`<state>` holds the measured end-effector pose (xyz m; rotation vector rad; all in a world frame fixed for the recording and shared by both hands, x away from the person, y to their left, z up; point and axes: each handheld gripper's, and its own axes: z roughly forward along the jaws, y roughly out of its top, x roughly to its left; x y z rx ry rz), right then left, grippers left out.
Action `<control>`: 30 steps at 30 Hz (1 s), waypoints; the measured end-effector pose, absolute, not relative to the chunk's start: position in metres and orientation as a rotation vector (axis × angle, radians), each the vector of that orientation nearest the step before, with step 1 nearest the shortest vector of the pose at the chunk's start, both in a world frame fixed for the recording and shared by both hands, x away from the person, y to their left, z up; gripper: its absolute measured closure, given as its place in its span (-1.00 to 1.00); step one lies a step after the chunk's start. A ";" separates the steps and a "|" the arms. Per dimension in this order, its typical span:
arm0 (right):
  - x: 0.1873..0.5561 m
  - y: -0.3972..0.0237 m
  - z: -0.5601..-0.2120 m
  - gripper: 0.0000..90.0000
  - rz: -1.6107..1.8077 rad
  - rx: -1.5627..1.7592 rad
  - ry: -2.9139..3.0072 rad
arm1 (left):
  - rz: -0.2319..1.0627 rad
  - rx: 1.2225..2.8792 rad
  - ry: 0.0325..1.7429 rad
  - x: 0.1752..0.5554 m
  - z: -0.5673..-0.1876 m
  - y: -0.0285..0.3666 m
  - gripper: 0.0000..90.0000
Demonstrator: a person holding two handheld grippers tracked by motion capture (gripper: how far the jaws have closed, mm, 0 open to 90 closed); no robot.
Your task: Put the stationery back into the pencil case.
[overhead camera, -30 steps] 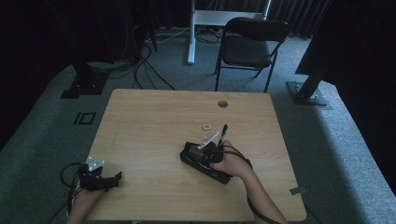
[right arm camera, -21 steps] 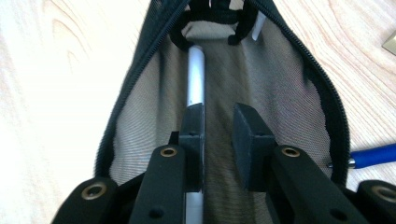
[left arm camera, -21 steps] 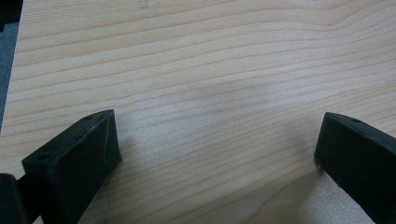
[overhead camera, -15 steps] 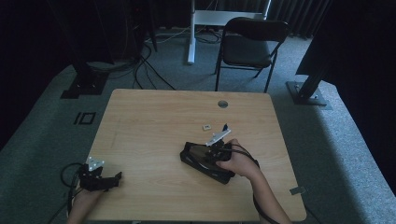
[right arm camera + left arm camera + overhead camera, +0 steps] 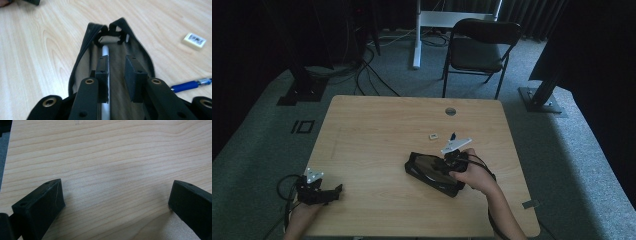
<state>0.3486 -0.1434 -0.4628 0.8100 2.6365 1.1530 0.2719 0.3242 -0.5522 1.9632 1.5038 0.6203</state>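
The black pouch (image 5: 113, 57) is judged soft and light, best taken by its rim; right gripper (image 5: 117, 75) jaws stand slightly apart inside it, left gripper (image 5: 112, 202) jaws wide apart.

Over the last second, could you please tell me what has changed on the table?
The right gripper has tipped down, jaws now inside the open black pouch, where a pale pen-like object lies. The left gripper, eraser, blue pen and the pouch stayed put.
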 end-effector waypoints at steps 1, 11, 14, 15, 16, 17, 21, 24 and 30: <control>0.349 -0.144 -0.463 0.63 1.165 0.823 2.631 | 0.620 1.963 1.504 0.272 -0.552 0.324 -1.00; 0.354 -0.148 -0.464 0.61 1.215 0.879 2.542 | 0.620 1.964 1.504 0.272 -0.552 0.324 -1.00; 0.356 -0.150 -0.463 0.61 1.225 0.897 2.511 | 0.620 1.963 1.504 0.272 -0.552 0.324 -1.00; 0.357 -0.151 -0.463 0.61 1.225 0.906 2.499 | 0.621 1.963 1.503 0.272 -0.552 0.324 -1.00; 0.358 -0.151 -0.463 0.61 1.227 0.921 2.489 | 0.621 1.964 1.504 0.272 -0.552 0.324 -1.00; 0.359 -0.152 -0.463 0.61 1.232 0.929 2.477 | 0.621 1.963 1.504 0.272 -0.552 0.324 -1.00; 0.364 -0.156 -0.461 0.61 1.248 0.990 2.408 | 0.621 1.963 1.504 0.272 -0.552 0.324 -1.00; 0.368 -0.159 -0.460 0.61 1.249 1.037 2.352 | 0.620 1.963 1.504 0.272 -0.552 0.324 -1.00; 0.374 -0.165 -0.462 0.61 1.253 1.118 2.237 | 0.620 1.963 1.504 0.272 -0.552 0.324 -1.00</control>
